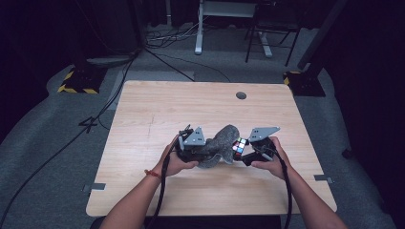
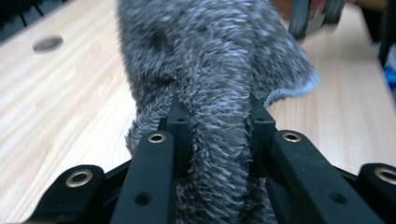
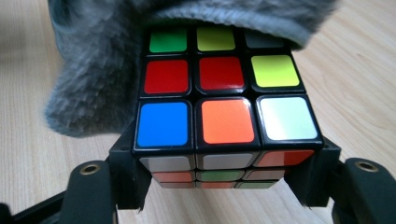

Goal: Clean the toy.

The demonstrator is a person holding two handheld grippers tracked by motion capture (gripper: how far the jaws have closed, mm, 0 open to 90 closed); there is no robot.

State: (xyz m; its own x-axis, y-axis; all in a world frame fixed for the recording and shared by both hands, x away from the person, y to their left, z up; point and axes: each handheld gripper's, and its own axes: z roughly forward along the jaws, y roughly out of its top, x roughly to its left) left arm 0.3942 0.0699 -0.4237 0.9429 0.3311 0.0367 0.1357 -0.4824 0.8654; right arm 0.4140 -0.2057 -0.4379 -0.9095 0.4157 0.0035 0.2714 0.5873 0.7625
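Cloth [image 2: 210,70] in left tongs [image 2: 217,126], cube [image 3: 224,98] (right tongs [image 3: 224,172])

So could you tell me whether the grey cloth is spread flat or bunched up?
Bunched up. The grey cloth rises in a humped fold pinched in the left tongs, its far end draping the cube.

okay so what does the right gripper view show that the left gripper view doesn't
Right gripper view alone: the puzzle cube clamped between the right gripper jaws, its top face a mix of green, yellow, red, blue, orange and white stickers, the far row partly under cloth.

Left gripper view alone: the left gripper pinching a thick fold of the grey cloth, and a round hole in the tabletop.

Both: the fuzzy grey cloth and the light wooden table.
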